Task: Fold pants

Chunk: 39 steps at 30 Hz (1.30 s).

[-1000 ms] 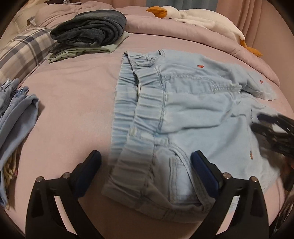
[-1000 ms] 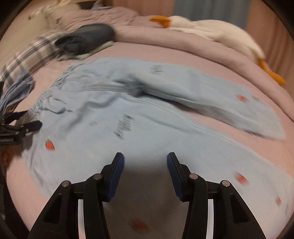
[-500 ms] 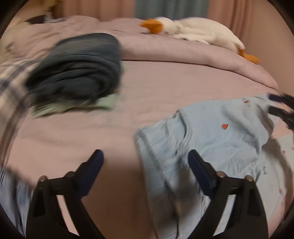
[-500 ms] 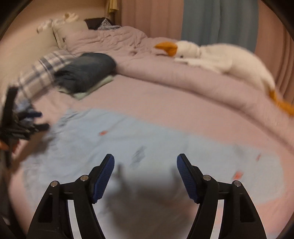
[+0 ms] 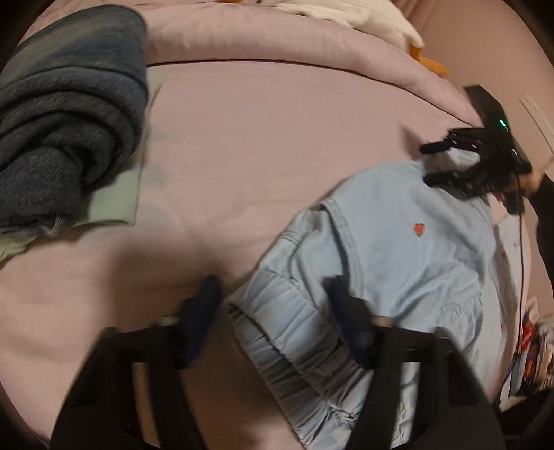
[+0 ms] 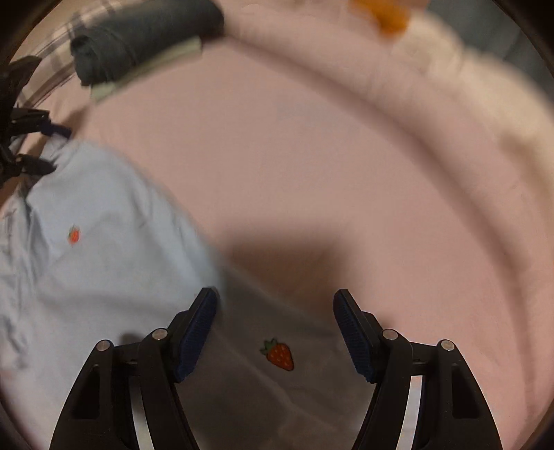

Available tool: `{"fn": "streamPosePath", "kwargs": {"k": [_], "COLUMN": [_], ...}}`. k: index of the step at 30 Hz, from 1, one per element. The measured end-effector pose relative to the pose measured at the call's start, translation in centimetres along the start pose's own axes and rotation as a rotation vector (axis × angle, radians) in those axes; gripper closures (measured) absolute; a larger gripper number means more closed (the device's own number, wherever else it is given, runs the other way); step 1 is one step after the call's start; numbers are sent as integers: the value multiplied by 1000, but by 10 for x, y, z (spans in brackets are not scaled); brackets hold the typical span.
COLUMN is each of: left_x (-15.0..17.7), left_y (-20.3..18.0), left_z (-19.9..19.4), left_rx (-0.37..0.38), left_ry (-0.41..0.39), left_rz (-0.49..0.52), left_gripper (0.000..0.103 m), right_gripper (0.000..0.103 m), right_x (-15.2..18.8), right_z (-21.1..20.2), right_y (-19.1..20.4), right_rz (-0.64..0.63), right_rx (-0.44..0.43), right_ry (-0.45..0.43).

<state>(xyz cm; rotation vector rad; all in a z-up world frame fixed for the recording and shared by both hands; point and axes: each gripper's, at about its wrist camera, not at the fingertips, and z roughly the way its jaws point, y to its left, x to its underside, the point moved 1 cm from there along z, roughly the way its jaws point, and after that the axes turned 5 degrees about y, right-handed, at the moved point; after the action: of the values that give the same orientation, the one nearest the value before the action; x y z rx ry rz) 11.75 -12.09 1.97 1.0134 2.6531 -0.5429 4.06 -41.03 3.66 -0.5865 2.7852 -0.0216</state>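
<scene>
Pants [image 5: 391,277] lie on the bed [image 5: 277,145]. Left tongs [image 5: 273,304] gape over the waistband; right tongs [image 6: 275,322] gape over a leg. Risk: a single-layer pinch would skew the fold.

Upper left, a dark folded garment [image 5: 69,114] sits on a pale green one [image 5: 117,197], both resting on the pink bed [image 5: 263,138]; a white stuffed goose [image 5: 363,17] lies along the top edge.

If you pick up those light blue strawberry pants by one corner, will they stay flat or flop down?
Probably flop: the light blue strawberry pants already lie wrinkled and draped on the pink bedsheet. The gathered waistband looks thicker, so that end may hang heavier.
</scene>
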Motion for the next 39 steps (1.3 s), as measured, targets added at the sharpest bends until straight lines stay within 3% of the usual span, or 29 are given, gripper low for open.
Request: {"fn": "streamPosePath", "kwargs": {"k": [3, 4, 5, 6, 7, 10, 12, 14, 15, 17, 21, 22, 23, 25, 27, 28, 29, 31, 34, 39], "left_x": [0, 0, 0, 0, 0, 1, 2, 1, 1, 2, 8, 8, 8, 7, 5, 5, 2, 4, 11, 28], "left_y": [-4, -6, -8, -11, -13, -10, -9, -6, -4, 1, 11, 11, 11, 6, -4, -6, -9, -7, -18, -45], "left_z": [-3, -5, -7, -9, -11, -8, 2, -2, -5, -11, -4, -2, 1, 4, 2, 0, -3, -11, -23, -59], "left_rx": [-4, -16, -30, -50, -60, -100, -97, -86, -65, -43, -4, 11, 14, 38, 3, -7, -42, -54, -114, -216], "left_ry": [-6, -18, -29, -42, -61, -82, -52, -64, -67, -82, -32, -23, -19, -16, -22, -29, -37, -53, -83, -193], "left_rz": [10, 8, 11, 13, 7, -3, 7, -22, -36, -53, -63, -66, -66, -53, -27, -25, -24, -37, -17, 74], "left_gripper": [69, 72, 76, 77, 84, 83, 76, 66, 63, 49, 46, 46, 50, 64, 70, 82, 90, 90, 91, 92], "right_gripper": [41, 58, 88, 95, 95, 96, 97, 97, 97, 96, 94, 83, 62, 45, 44, 45, 62, 93, 96, 97], "right_x": [1, 0, -1, -4, -6, -15, -21, -24, -24, -26, -26, -27, -28, -30, -30, -30, -27, -25, -24, -2], "right_z": [-1, -3, -5, -8, -13, -20, -20, -3, 1, -3, -16, -17, -15, -6, -3, -2, -3, -8, -19, -73], "right_y": [-6, -3, 1, 7, 14, 24, 22, 23, 28, 35, 32, 30, 27, 17, 15, 12, 10, 17, 43, 63], "right_rz": [16, 5, -10, -38, -65, -94, -53, -7, -18, -37, -29, -15, 5, 23, 53, 76, 102, 88, 22, 55], "right_rx": [-50, -55, -58, -47, -28, 68, 129, 108, 130, 163, 149, 138, 135, 161, 146, 126, 93, 30, 121, 171], "right_ry": [10, 14, 13, 11, 3, -32, -78, -25, -25, -42, -51, -57, -49, -6, -26, -28, -28, -37, -63, -184]}}
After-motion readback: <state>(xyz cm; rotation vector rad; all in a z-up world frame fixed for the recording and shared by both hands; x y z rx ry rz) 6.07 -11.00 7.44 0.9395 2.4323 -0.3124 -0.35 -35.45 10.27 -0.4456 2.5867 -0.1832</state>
